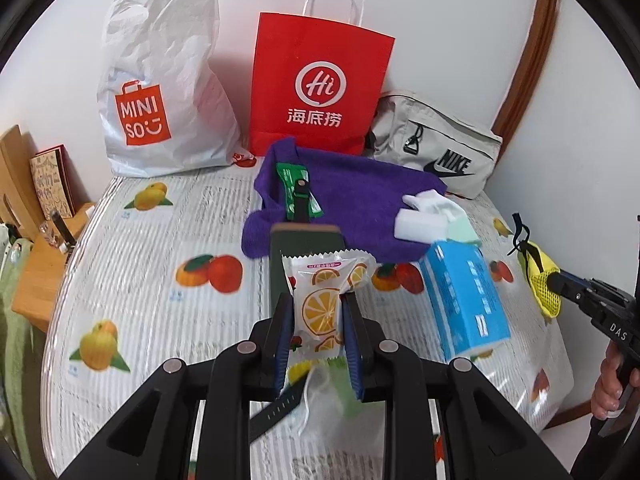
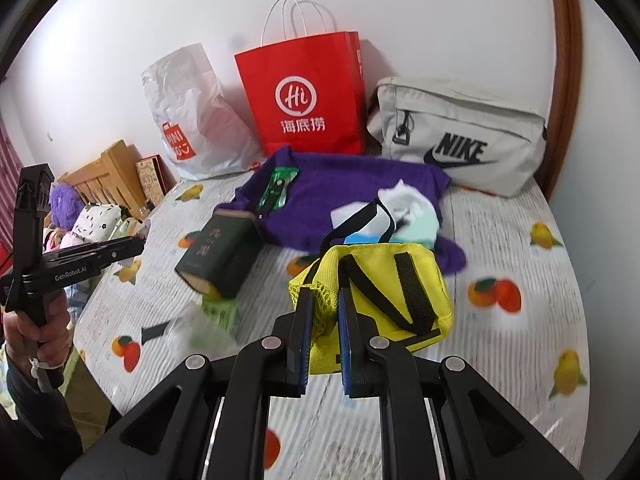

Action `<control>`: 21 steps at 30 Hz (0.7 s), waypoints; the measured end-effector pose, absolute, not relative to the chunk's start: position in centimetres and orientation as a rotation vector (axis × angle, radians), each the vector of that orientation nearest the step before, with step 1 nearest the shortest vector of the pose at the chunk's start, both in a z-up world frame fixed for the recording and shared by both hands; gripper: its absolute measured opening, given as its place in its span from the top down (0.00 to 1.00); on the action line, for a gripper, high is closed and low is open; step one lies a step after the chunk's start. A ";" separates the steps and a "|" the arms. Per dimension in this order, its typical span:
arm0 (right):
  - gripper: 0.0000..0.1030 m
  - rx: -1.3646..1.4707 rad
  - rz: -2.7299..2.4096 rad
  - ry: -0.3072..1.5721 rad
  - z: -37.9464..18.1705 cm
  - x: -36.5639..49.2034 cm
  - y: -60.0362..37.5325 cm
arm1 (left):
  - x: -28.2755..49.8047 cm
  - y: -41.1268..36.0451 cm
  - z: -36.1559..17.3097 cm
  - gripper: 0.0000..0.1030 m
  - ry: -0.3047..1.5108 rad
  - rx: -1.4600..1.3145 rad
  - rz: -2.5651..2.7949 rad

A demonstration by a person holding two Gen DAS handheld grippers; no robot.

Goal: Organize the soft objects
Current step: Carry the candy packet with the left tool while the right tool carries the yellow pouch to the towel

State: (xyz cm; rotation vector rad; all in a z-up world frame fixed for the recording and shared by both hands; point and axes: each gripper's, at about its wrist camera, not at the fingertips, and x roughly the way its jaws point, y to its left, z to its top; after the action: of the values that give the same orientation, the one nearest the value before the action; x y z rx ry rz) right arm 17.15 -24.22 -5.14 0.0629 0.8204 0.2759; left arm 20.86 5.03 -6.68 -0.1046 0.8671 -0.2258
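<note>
Soft objects mostly unsorted. Orange-print wet-wipe packet (image 1: 320, 300) pinched in left gripper (image 1: 316, 320); yellow mesh pouch (image 2: 376, 300) clamped in right gripper (image 2: 323, 320). Purple towel (image 1: 352, 204), white sock (image 1: 432, 204), blue tissue pack (image 1: 464, 300) strewn mid-tablecloth (image 1: 160, 288). Bags along far edge.

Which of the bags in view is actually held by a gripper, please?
The yellow bag: the right gripper is shut on its mesh side. The white Miniso bag, red paper bag and grey Nike bag stand untouched against the wall.
</note>
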 end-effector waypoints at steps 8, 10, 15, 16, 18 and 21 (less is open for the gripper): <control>0.88 0.006 0.277 0.803 -4.5 22.6 -23.7 | 25.2 4.9 -6.9 0.77 0.889 -0.108 -0.203; 0.88 -0.004 0.281 0.801 -4.4 24.2 -23.6 | 26.4 4.7 -7.1 0.77 0.893 -0.107 -0.206; 0.88 -0.013 0.292 0.800 -4.5 27.6 -23.3 | 29.2 4.3 -7.9 0.77 0.911 -0.115 -0.216; 0.88 -0.014 0.292 0.800 -4.6 28.2 -23.3 | 29.7 4.2 -8.0 0.77 0.913 -0.116 -0.220; 0.88 -0.019 0.285 0.802 -4.8 29.6 -23.2 | 30.6 3.9 -8.1 0.77 0.917 -0.111 -0.224; 0.88 -0.022 0.282 0.807 -5.2 31.5 -23.1 | 32.0 3.5 -8.3 0.77 0.919 -0.107 -0.228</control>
State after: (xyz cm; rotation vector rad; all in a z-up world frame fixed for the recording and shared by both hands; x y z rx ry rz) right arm 31.48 -23.10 -5.17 -0.0216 0.8070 0.2824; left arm 31.98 3.52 -8.28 -0.1066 0.9185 -0.2284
